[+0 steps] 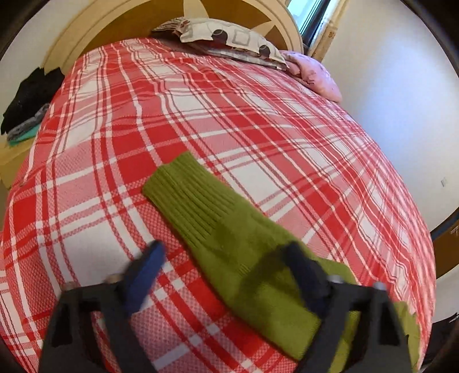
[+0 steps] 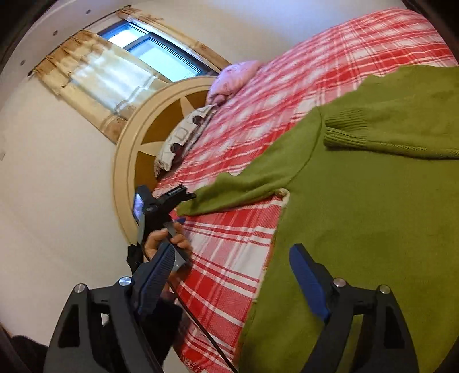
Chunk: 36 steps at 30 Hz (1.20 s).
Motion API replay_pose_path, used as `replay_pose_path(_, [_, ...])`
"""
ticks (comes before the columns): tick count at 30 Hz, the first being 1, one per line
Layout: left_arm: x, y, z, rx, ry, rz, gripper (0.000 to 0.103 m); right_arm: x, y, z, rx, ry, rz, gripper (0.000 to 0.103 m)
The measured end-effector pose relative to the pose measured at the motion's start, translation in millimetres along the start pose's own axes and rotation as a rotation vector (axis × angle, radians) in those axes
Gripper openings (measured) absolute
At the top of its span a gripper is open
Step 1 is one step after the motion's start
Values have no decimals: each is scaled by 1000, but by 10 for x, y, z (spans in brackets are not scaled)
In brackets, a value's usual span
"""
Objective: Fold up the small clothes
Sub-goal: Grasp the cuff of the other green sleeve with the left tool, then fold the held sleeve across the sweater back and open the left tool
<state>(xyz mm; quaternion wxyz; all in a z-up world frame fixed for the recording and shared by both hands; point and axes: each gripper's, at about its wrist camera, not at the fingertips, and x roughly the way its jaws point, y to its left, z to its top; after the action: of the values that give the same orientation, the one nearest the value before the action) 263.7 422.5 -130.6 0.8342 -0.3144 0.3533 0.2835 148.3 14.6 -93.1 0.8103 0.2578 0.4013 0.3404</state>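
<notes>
On a bed (image 1: 229, 120) with a red and white plaid cover lies a green knitted sweater (image 2: 373, 229), spread flat, body toward the foot of the bed. One sleeve (image 1: 200, 206) stretches out along the cover toward the headboard (image 1: 94, 25), its ribbed cuff at the far end; it looks laid straight so that it can be folded across the body. The other sleeve (image 2: 396, 134) already rests bent over the chest. The left hand-held gripper (image 1: 226, 255) hovers low over the stretched sleeve, jaws apart: one finger (image 1: 304, 266) is above the green knit, the other (image 1: 146, 266) over bare plaid, and nothing is pinched. This placing suggests it is lining up to take the sleeve. The right hand-held gripper (image 2: 235, 275) is released too, its jaws wide and empty, straddling the edge of the sweater's body. Its view also shows a person's hand (image 2: 169, 241) gripping the left tool's handle. Pillows (image 1: 223, 34) sit by the headboard, well apart from the sweater.
</notes>
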Motion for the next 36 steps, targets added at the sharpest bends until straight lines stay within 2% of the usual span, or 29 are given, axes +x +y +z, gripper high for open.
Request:
replay_pose_path(1, [1, -8, 10, 0, 0, -12, 48, 2, 10, -3, -9, 1, -17, 83])
replay_pose_path(2, [14, -6, 23, -4, 6, -29, 36, 6, 13, -3, -10, 8, -29, 83])
replay_pose_path(3, [33, 2, 30, -11, 19, -46, 14, 17, -4, 0, -7, 17, -39, 83])
replay_pose_path(4, [68, 6, 32, -19, 38, -69, 13, 25, -18, 4, -4, 23, -48, 83])
replay_pose_path(8, [63, -68, 7, 13, 24, -33, 10, 4, -152, 4, 34, 30, -87, 83])
replay_pose_path(12, [-17, -195, 4, 69, -4, 8, 8, -119, -274, 31, 76, -1, -115, 83])
replay_pose_path(17, [-318, -410, -50, 134, -68, -3, 7, -333, -450, 58, 126, -48, -144, 83])
replay_pose_path(21, [-681, -868, -253, 263, -126, -71, 7, -556, -622, 71, 165, -90, -172, 83])
replay_pose_path(27, [-1325, -1728, -980, 507, -201, -251, 7, -900, -898, 64, 244, -151, -210, 83])
replay_pose_path(31, [-1532, -2159, -1524, 614, -171, -357, 7, -1089, -991, 37, 261, -189, -236, 83])
replay_pose_path(36, [-1630, -2503, -2035, 719, -131, -394, 7, -1250, -1085, 4, 284, -228, -260, 83])
